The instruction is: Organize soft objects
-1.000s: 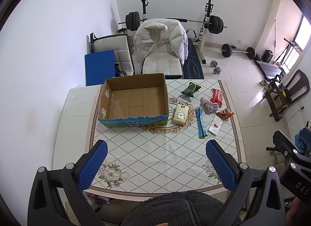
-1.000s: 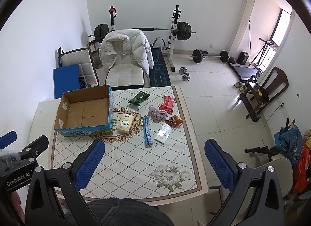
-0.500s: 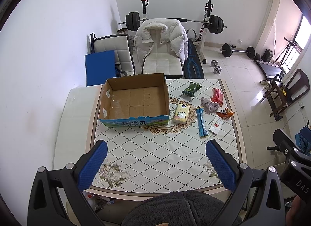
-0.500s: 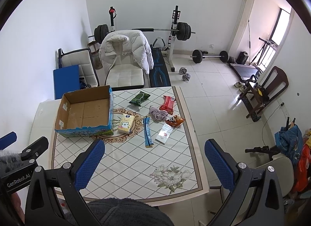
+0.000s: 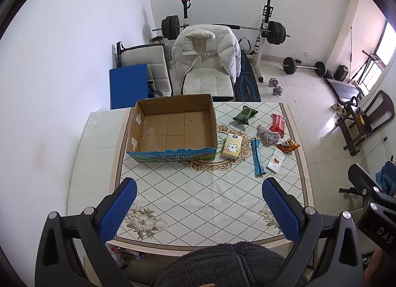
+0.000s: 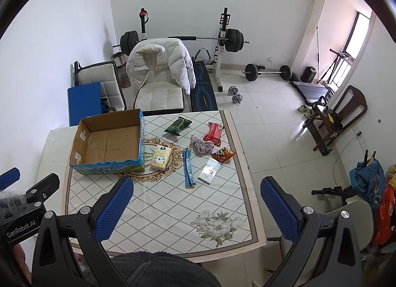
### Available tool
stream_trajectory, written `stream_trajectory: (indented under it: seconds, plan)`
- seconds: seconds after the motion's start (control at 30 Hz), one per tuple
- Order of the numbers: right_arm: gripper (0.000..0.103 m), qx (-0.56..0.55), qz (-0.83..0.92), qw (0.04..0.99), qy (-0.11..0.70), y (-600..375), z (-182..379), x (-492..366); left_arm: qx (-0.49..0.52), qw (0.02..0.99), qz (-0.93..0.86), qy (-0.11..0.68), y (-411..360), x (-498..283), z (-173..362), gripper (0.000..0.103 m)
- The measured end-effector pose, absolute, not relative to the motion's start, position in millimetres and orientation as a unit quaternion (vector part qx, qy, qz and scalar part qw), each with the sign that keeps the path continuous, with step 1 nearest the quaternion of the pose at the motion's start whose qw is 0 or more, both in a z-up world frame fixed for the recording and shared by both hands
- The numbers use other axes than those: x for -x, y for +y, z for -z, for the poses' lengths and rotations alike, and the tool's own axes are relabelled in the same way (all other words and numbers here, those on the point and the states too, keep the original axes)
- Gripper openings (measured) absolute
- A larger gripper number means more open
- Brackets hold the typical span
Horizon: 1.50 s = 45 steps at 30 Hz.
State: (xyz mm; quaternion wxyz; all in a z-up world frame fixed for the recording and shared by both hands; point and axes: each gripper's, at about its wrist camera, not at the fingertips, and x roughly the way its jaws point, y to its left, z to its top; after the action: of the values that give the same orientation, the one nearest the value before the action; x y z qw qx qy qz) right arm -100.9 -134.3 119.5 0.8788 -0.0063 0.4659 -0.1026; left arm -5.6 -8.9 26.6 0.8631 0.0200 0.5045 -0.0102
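Note:
An open, empty cardboard box [image 5: 173, 126] [image 6: 109, 138] sits on the far left of the patterned table [image 5: 198, 198] [image 6: 168, 203]. To its right lie a yellow tissue pack [image 5: 231, 148] [image 6: 161, 158], a green packet [image 5: 245, 114] [image 6: 177, 126], a grey cloth [image 5: 268, 135] [image 6: 201, 144], a red packet [image 5: 277, 123] [image 6: 214, 131], an orange snack bag [image 5: 287, 145] [image 6: 222, 154], a blue strip [image 5: 257, 157] [image 6: 188, 169] and a white box [image 5: 276, 162] [image 6: 209, 170]. My left gripper [image 5: 199, 206] and right gripper [image 6: 196, 204] are open and empty, high above the table's near side.
A chair with a white down jacket [image 5: 206, 57] [image 6: 158, 69] stands behind the table, beside a second chair [image 5: 146, 64] and a blue board [image 5: 128, 86]. A barbell rack [image 5: 264, 32], dumbbells [image 5: 276, 86] and a wooden chair [image 5: 366, 119] stand further off.
Both views have shifted only slightly. The grippers stay open and nothing on the table has moved.

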Motion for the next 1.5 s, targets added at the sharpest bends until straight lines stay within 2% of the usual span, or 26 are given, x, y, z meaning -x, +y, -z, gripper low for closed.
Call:
stream_trajectory:
  seconds: [0.5, 0.8, 0.9, 1.07, 1.17, 1.27, 1.5]
  plan:
    - [0.103, 0.002, 0.102, 0.877, 0.47, -133.3, -118.2, 91.3, -0.016, 0.863, 0.013, 0.505, -4.3, 1.7, -21.0, 0.103]
    - [0.103, -0.029, 0.122, 0.859, 0.496, -192.7, -67.5, 27.5, -0.011, 0.849, 0.036, 0.528, -34.5, -78.7, 32.8, 0.103]
    - [0.103, -0.047, 0.122, 0.841, 0.524, -221.8, -30.0, -9.2, -0.014, 0.835, 0.049, 0.548, -55.3, -118.7, 66.4, 0.103]
    - [0.103, -0.079, 0.12, 0.788, 0.599, -272.6, 67.9, -76.1, -0.047, 0.794, 0.074, 0.601, -101.8, -180.4, 141.7, 0.103]
    - [0.103, -0.105, 0.124, 0.75, 0.641, -304.4, 136.7, -104.9, -0.084, 0.764, 0.087, 0.633, -133.1, -217.8, 194.8, 0.098]
    - [0.103, -0.134, 0.134, 0.713, 0.675, -330.9, 201.7, -127.1, -0.128, 0.73, 0.084, 0.666, -158.2, -248.5, 250.4, 0.088]
    - [0.103, -0.182, 0.149, 0.653, 0.72, -355.4, 302.5, -153.8, -0.193, 0.67, 0.073, 0.713, -184.2, -289.4, 340.0, 0.087]
